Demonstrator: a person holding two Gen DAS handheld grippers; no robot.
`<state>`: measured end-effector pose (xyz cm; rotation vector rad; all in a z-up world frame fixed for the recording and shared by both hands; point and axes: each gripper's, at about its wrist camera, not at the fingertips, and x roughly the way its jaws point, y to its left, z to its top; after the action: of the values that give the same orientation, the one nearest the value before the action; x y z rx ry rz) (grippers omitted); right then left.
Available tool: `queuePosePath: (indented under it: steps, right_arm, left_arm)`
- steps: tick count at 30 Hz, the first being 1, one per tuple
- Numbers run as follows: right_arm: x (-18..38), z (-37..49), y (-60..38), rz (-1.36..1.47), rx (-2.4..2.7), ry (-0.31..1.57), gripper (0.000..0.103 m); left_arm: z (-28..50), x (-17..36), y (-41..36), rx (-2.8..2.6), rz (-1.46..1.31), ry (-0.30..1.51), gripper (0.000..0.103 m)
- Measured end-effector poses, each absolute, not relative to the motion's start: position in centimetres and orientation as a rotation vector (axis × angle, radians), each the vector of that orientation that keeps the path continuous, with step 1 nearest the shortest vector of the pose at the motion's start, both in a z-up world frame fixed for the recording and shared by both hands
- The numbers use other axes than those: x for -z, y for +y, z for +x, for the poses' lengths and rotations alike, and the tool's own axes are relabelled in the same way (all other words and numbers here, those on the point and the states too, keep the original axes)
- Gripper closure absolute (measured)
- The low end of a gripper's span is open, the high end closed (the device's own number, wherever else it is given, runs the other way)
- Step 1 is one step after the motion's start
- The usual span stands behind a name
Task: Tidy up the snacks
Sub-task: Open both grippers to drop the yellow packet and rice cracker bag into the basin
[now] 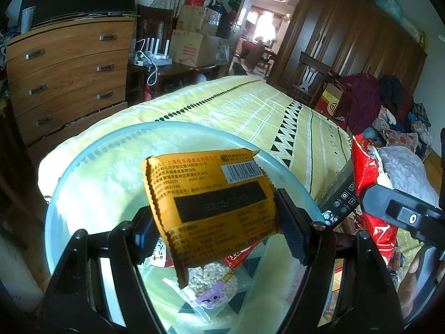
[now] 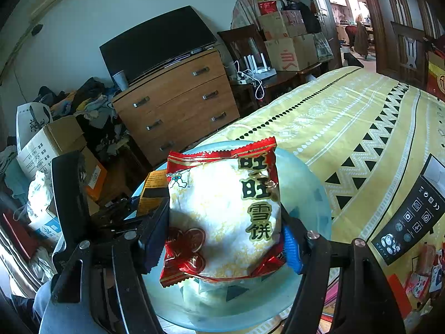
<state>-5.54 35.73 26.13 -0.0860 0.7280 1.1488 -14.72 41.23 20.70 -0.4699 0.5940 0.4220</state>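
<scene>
Crinkly foil packets, light and crushable, are held over the bowl (image 1: pixel 69 172) near the bed's foot edge: orange packet (image 1: pixel 211 203) in left gripper (image 1: pixel 219 231), rice-cracker bag (image 2: pixel 222 211) in right gripper (image 2: pixel 222 239), both clamped mid-body, gently.

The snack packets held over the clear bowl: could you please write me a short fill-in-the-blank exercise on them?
1. The left gripper clamps an ____ barcoded snack packet.
2. The right gripper clamps a ____-and-white rice cracker packet.
3. Both packets hang above a clear round ____ on the yellow patterned bedspread.

Missing words: orange; red; bowl
</scene>
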Motion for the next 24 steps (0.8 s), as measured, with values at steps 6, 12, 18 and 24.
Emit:
queuePosePath:
  steps: [6,12,18,24]
  right_arm:
    - [-26.12,-5.53,35.72,-0.087,-1.149,0.728,0.030]
    - [-25.92,-5.45,35.75,-0.087,-1.148,0.734,0.030]
    - [-25.65,-5.42,36.14,-0.090,-1.158,0.755,0.028]
    - [-25.20,-5.29,36.04,-0.077,-1.149,0.766,0.022]
  left_arm:
    - [-14.72,-20.72,41.27,-0.422,-0.469,0.594,0.027]
    - [-14.75,-20.73,41.26,-0.422,-0.470,0.596,0.027]
    - [-14.38,-19.99,41.01,-0.428,-0.480,0.622,0.026]
    - [-14.40,-19.86,40.81,-0.435,-0.471,0.637,0.022]
